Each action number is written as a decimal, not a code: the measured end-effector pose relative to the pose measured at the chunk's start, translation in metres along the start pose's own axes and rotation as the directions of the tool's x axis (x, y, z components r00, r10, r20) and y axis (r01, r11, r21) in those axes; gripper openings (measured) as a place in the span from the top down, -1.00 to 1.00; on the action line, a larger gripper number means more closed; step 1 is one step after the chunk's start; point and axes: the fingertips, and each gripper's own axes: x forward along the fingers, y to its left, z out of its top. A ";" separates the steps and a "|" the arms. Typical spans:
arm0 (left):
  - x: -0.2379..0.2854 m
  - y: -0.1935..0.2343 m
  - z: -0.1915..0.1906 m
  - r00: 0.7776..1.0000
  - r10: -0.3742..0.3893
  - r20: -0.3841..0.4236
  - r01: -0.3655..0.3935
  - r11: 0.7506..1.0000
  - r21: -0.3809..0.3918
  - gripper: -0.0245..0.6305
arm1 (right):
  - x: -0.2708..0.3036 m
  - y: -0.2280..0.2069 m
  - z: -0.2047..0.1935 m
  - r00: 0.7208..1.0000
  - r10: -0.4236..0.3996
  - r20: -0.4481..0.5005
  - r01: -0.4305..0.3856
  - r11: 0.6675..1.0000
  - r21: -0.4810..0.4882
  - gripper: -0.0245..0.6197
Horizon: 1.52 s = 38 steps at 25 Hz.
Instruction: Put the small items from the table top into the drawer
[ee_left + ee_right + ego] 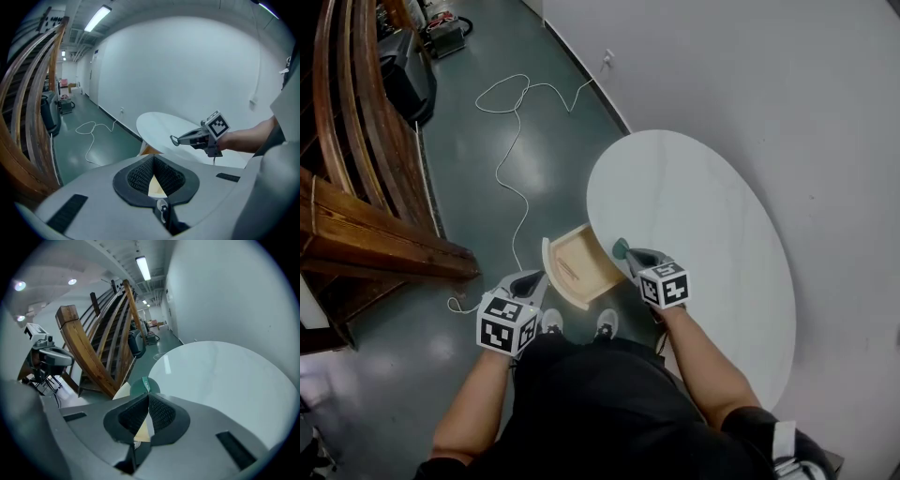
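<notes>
A small green round item [620, 248] is pinched at its edge by my right gripper [628, 253], which is shut on it at the table's left rim, right beside the open wooden drawer [577, 267]. In the right gripper view the green item [140, 386] sticks out just beyond the closed pads [159, 411]. The left gripper view shows it as a small ring [174, 139] at that gripper's tip. My left gripper [530, 279] hangs just left of the drawer with its jaws shut and nothing between them. The round white table [703, 216] is bare.
A white cable [511, 141] snakes over the green floor beyond the drawer. Curved wooden beams [356, 141] fill the left side. A white wall [769, 75] runs behind the table. The person's shoes [605, 323] stand below the drawer.
</notes>
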 end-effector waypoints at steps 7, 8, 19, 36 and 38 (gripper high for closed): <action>-0.007 0.005 -0.012 1.000 0.002 -0.013 -0.002 1.000 -0.023 0.88 | 0.028 0.055 -0.024 0.992 0.090 -0.093 -0.099 0.991 -0.086 0.90; -0.008 0.007 -0.014 1.000 0.002 -0.015 -0.003 1.000 -0.026 0.88 | 0.034 0.061 -0.028 0.989 0.097 -0.111 -0.108 0.989 -0.098 0.90; -0.011 0.017 -0.033 0.999 0.026 -0.041 -0.029 0.997 -0.075 0.88 | 0.098 0.076 -0.091 0.936 0.081 -0.342 -0.166 0.960 -0.225 0.90; -0.021 0.036 -0.054 0.995 0.066 -0.070 -0.075 0.987 -0.140 0.88 | 0.164 0.078 -0.153 0.841 0.023 -0.540 -0.246 0.906 -0.345 0.89; -0.023 0.035 -0.054 0.995 0.065 -0.070 -0.074 0.987 -0.141 0.88 | 0.166 0.081 -0.155 0.836 0.032 -0.548 -0.260 0.902 -0.344 0.89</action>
